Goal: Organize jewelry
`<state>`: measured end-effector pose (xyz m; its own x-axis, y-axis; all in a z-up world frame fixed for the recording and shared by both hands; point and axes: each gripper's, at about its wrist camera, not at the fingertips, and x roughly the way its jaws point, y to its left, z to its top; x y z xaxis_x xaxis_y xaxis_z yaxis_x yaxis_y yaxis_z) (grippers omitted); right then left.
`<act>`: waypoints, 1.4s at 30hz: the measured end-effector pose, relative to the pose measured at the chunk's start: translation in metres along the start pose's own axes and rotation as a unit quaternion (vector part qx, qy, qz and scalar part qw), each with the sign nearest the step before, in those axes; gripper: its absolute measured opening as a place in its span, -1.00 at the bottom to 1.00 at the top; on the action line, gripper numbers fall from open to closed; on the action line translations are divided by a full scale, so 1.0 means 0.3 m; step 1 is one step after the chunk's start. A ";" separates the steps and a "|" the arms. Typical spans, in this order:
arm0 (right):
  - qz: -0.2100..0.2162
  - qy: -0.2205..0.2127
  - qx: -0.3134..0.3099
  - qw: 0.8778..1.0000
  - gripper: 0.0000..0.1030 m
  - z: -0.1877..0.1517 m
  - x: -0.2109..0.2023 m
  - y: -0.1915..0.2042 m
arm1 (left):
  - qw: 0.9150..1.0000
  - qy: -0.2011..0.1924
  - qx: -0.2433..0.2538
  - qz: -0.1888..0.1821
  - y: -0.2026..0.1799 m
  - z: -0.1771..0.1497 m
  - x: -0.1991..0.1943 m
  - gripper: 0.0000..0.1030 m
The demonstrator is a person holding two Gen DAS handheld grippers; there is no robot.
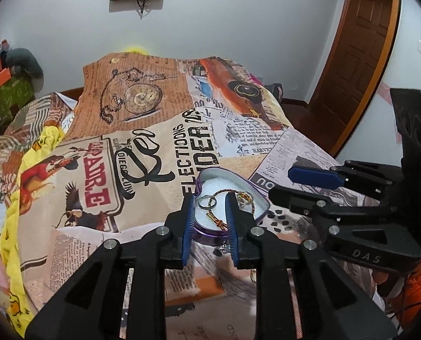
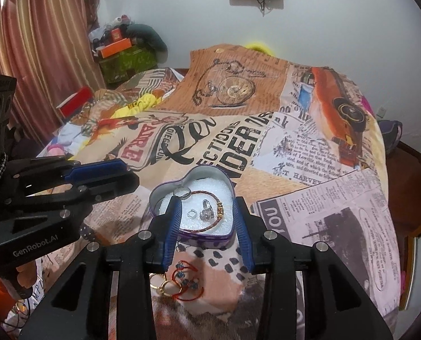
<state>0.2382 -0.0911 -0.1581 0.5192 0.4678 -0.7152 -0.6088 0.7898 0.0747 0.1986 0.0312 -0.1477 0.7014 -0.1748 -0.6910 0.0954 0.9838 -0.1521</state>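
Observation:
A purple heart-shaped tin (image 2: 199,236) with white foam lining sits on the printed bedspread; it also shows in the left wrist view (image 1: 260,197). Inside lie a braided red-gold bracelet (image 2: 219,198), a silver ring (image 2: 182,192), a small silver hoop (image 2: 191,213) and a clear charm (image 2: 205,212). My right gripper (image 2: 207,221) is open and empty, its fingers on either side of the tin's near edge. My left gripper (image 1: 210,215) is open and empty just before the tin. Red-thread and gold jewelry (image 2: 179,283) lies on the cloth below the right gripper.
The bed is covered by a newspaper-print spread (image 2: 295,147) with yellow bedding (image 1: 12,226) at the left. A wooden door (image 1: 357,56) stands at the right, boxes and clutter (image 2: 119,53) in the far corner, and a curtain (image 2: 40,42) at the left.

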 end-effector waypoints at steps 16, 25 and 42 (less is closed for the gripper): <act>-0.014 -0.020 0.024 0.999 -0.34 -0.076 -0.146 -0.010 | 1.000 0.012 0.020 0.004 -0.068 -0.072 -0.077 -0.38; -0.013 0.010 0.053 0.998 -0.34 -0.162 -0.130 -0.042 | 0.998 0.055 0.019 0.002 -0.076 -0.157 -0.024 -0.38; 0.003 0.056 0.082 0.995 -0.34 -0.249 -0.053 -0.081 | 0.992 0.113 0.036 -0.036 -0.126 -0.238 0.115 -0.38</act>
<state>0.1999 -0.1473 -0.2004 0.4408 0.4325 -0.7866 -0.5004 0.8459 0.1847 0.1689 -0.0151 -0.2163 0.5149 -0.2414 -0.8226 0.1948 0.9674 -0.1620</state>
